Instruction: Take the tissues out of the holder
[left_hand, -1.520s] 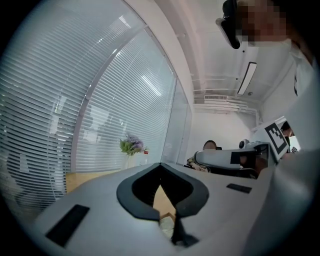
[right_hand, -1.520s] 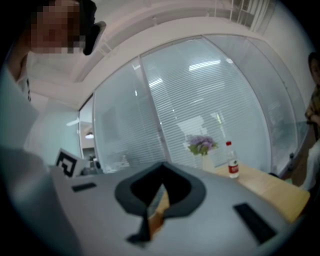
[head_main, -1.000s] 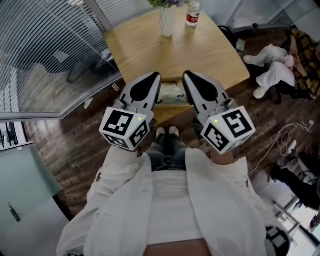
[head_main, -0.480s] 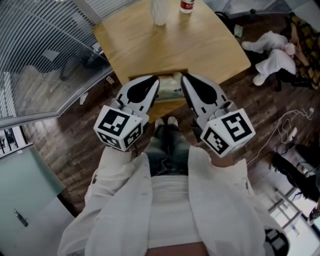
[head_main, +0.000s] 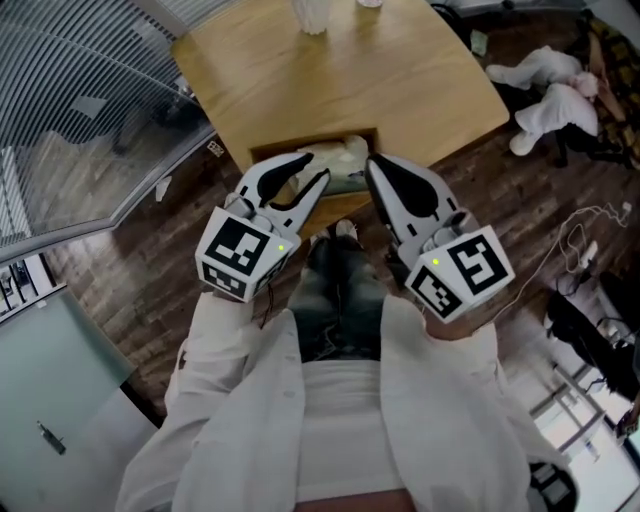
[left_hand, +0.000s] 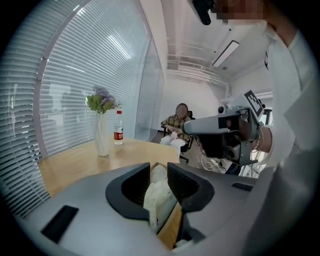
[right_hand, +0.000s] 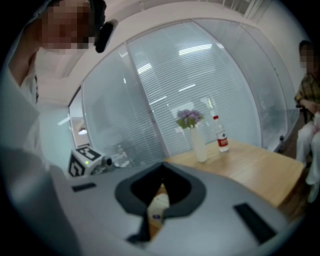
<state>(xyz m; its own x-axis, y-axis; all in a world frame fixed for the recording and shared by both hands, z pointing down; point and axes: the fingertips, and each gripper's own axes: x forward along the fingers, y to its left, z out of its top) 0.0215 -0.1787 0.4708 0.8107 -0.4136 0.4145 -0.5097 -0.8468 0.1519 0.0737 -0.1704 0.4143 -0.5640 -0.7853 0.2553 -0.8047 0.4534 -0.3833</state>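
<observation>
A wooden tissue holder sits at the near edge of the table, with a white tissue puffing up out of it. My left gripper is at the holder's left side, open. Its two fingers stand either side of the tissue, which rises through the gap. My right gripper is at the holder's right wall. In the right gripper view its jaws are closed to a narrow slit on the wooden wall, and a pale tissue pack shows behind.
The wooden table carries a white vase of flowers and a water bottle at its far end. A glass wall with blinds runs along the left. A person sits on a chair beyond the table. Plush toys and cables lie on the floor.
My left gripper's fingers have parted around the tissue; before, they looked closed together. The right gripper has kept its place at the holder. The view has shifted towards the table.
</observation>
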